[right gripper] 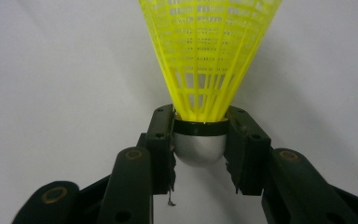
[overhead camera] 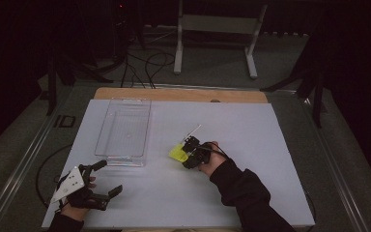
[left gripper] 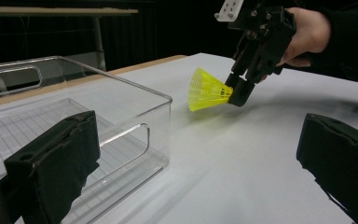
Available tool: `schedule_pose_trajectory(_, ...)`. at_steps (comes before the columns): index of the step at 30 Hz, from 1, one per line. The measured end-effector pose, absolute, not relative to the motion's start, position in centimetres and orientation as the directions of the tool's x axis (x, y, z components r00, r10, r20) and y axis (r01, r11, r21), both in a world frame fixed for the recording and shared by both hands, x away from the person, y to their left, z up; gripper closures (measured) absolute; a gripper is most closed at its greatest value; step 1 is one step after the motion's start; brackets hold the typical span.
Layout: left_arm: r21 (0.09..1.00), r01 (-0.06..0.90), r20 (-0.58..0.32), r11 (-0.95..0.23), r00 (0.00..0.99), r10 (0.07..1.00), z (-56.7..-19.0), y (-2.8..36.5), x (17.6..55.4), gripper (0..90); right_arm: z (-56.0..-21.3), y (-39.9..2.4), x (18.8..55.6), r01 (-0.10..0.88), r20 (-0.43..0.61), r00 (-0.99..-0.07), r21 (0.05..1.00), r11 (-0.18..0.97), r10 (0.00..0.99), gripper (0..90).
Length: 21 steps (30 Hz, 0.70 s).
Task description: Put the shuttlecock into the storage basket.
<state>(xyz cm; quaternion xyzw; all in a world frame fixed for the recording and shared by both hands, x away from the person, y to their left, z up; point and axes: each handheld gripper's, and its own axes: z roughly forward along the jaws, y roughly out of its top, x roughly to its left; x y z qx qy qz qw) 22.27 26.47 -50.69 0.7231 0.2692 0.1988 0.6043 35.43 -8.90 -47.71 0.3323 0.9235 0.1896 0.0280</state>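
Yellow shuttlecock (right gripper: 209, 56) is clamped by its silver cap in my right gripper (right gripper: 200, 140), just above the white table (overhead camera: 251, 193), so next I judge it carried to the clear bin (overhead camera: 124, 128); my left gripper (overhead camera: 104, 179) waits, jaws apart.

The right gripper (overhead camera: 189, 147), gripped by a hand in a dark sleeve, is angling down toward the table with its jaws clamping a shuttlecock (right gripper: 205, 84), while the left gripper (overhead camera: 107, 178) is resting low with jaws spread wide.
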Motion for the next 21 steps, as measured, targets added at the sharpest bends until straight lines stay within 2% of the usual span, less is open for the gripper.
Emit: schedule_pose_trajectory(21, 0.981, 0.150, -0.038, -0.126, 0.775, 0.631, -50.7, 26.4, 22.3, 0.0, -44.3, -8.6, 34.8, 0.626, 0.092, -0.757, 0.381, 0.680, 0.647, 64.8)
